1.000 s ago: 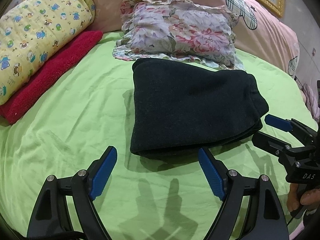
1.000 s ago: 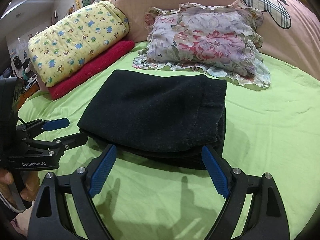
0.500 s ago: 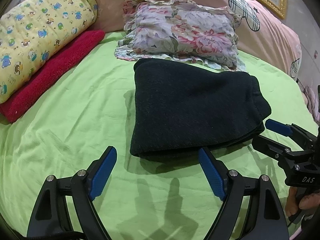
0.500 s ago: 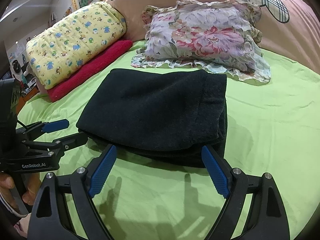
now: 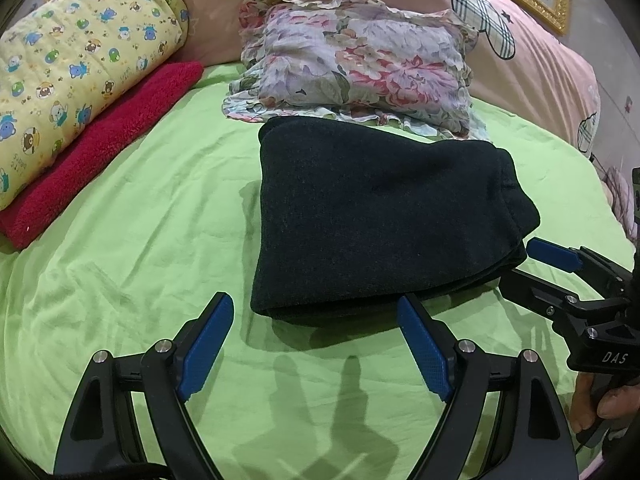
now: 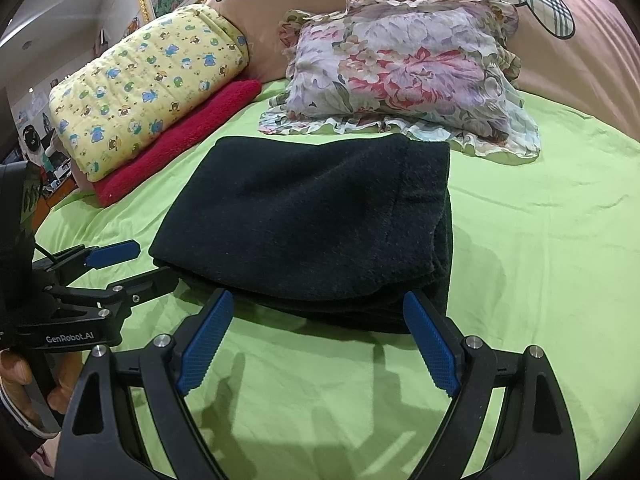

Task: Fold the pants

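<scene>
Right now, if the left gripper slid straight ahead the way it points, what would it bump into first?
Probably the near edge of the folded black pants, which lies just ahead of the open left gripper on the green sheet; depth is hard to judge.

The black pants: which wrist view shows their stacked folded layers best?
The right wrist view: the black pants show their layered edges along the near and right sides. In the left wrist view the pants show mostly the top surface, with the right gripper at their right corner.

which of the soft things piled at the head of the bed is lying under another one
The red blanket: the yellow cartoon-print quilt is stacked on top of it. The floral pillow sits alone on the green sheet, nothing on it.
</scene>
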The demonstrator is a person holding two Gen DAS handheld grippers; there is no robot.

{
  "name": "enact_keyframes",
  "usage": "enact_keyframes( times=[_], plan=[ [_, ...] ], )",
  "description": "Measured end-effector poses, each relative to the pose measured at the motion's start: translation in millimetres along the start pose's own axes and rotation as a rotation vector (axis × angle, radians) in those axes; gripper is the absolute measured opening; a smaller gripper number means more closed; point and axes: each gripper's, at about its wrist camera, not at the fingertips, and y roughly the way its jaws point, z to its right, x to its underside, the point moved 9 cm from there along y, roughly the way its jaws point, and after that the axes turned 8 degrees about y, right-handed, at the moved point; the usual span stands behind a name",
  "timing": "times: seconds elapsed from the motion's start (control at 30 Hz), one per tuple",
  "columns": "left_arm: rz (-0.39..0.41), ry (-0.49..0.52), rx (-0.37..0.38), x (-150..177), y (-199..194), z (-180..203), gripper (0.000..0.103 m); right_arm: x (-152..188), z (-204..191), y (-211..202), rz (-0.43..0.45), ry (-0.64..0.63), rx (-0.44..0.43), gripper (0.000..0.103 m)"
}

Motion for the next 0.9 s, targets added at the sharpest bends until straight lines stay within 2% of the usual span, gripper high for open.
enact_keyframes(
  times=[0.9],
  plan=[
    [0.004,-0.01,0.01,-3.1,0.6,0.2,0.084,-0.9,-3.2,-1.0,0.003,0.009,-0.006,0.087]
  ],
)
